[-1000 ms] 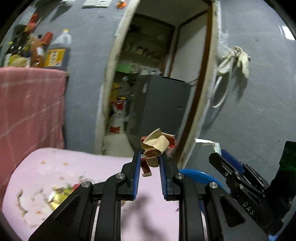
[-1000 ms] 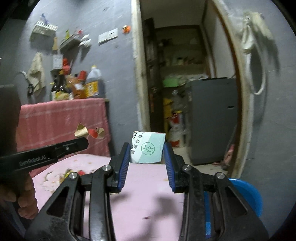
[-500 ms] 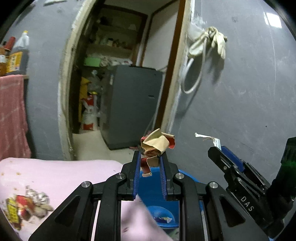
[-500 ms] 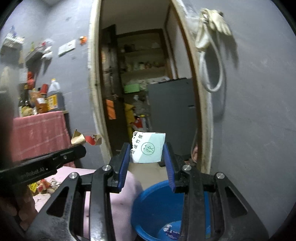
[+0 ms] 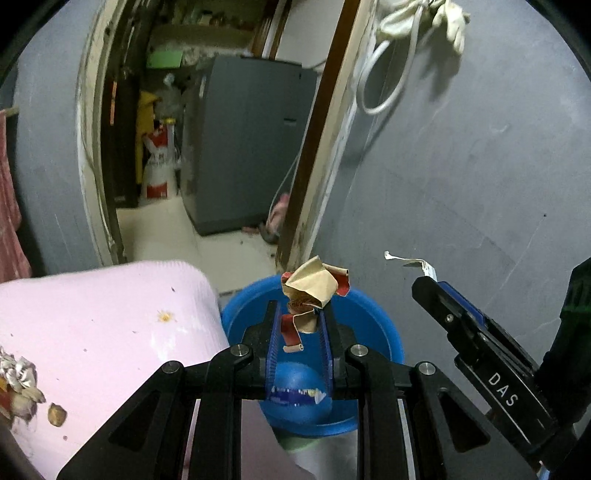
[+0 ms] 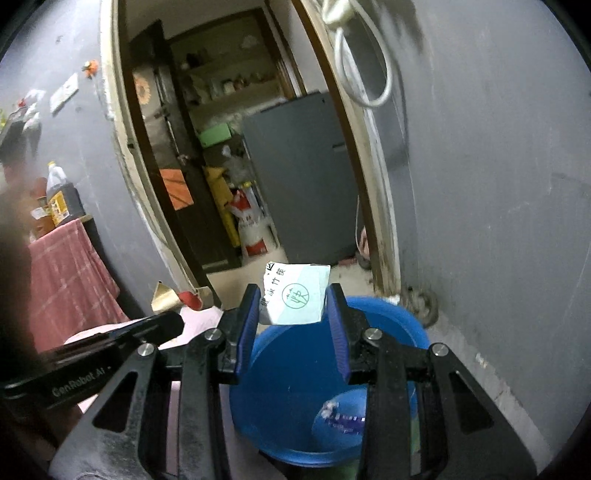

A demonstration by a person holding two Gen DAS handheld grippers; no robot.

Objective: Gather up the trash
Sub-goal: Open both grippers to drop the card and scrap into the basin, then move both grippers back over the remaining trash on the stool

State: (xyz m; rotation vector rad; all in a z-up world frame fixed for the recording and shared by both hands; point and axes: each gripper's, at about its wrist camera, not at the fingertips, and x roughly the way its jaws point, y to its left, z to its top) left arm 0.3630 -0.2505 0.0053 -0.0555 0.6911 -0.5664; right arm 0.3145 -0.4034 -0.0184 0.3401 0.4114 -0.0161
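Trash in both claws, above a round blue plastic basin on the floor by the grey wall. Left gripper, black with blue ribbed pads: pinched on a crumpled tan-and-red paper wrapper, most of it sticking up past the fingertips, a curled red strip hanging down between the pads. Right gripper, same build: clamped on a pale green-and-white paper packet printed with black characters and a green circular mark, held upright between the pads by its two side edges. Both pieces over the basin's opening, neither touching it. At the basin's bottom, a flattened wrapper with blue-and-white print. Just left of the basin, touching or nearly touching its rim, a pink cloth-covered table with scattered crumbs and crumpled foil-and-shell scraps at its far left edge. Behind, an open doorway with a grey cabinet inside. High on the wall right of the doorframe, a white looped hose and pale gloves. Seen from the right wrist, the left gripper's side at lower left, wrapper tip poking up.
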